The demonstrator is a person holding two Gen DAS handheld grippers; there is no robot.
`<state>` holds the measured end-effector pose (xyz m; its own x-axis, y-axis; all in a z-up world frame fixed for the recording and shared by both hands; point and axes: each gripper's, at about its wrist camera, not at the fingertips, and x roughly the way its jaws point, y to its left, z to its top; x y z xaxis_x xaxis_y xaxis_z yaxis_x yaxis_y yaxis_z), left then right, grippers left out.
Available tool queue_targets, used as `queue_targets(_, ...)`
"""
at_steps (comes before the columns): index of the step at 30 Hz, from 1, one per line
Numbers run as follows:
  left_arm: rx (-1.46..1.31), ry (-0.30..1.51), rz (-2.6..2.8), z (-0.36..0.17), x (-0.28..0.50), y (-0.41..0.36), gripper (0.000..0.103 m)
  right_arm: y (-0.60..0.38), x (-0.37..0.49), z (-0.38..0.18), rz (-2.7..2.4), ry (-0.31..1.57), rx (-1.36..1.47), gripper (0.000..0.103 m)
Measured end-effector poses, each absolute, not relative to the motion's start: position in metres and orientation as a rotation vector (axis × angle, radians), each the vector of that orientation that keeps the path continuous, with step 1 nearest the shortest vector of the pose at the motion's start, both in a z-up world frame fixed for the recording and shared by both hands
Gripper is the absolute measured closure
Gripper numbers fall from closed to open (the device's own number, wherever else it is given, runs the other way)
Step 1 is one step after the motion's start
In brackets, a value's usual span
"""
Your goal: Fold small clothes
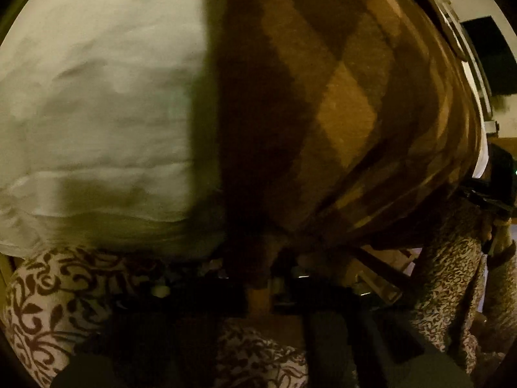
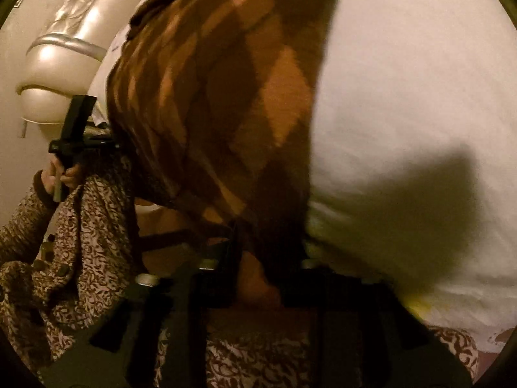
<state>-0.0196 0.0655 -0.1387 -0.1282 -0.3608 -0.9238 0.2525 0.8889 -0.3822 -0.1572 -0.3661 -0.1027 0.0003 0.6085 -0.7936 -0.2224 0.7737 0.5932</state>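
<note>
A brown and orange diamond-patterned knit garment (image 1: 339, 103) hangs in front of the left wrist camera. Its lower edge runs down into my left gripper (image 1: 258, 278), which is shut on the cloth. In the right wrist view the same garment (image 2: 226, 113) drapes down the middle, and my right gripper (image 2: 258, 278) is shut on its edge. Each gripper shows in the other's view: the right gripper (image 1: 494, 194) at the far right edge, the left gripper (image 2: 74, 135) at the left, held by a hand (image 2: 55, 177). The fingertips themselves are dark and partly hidden by cloth.
A white bed sheet (image 1: 97, 103) spreads under and beside the garment, also filling the right side of the right wrist view as white sheet (image 2: 420, 90). A cream padded headboard (image 2: 58, 64) stands at the left. The person's leaf-patterned clothing (image 1: 48, 307) fills the lower edges.
</note>
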Motion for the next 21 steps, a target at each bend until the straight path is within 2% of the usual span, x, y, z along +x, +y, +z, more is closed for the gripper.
queue_targets(6,-0.240,1.399,-0.649,-0.095,-0.015,0.080,0.100,-0.382,-0.160,-0.074,0.723,1.289,0.503,0.100)
queue_targets(11,-0.537,1.293,-0.730,-0.066,0.008,0.111,0.100,-0.399,-0.147,-0.041,0.799,1.147,0.678,0.100)
queue_targets(15,-0.722,1.228,-0.705,-0.059,0.037,0.122,0.100,-0.415,-0.120,-0.029,0.804,1.045,0.815,0.100)
queue_targets(21,-0.925,1.216,-0.589,-0.083,0.089,0.121,0.100,-0.444,-0.075,-0.045,0.690,0.970,1.001,0.100)
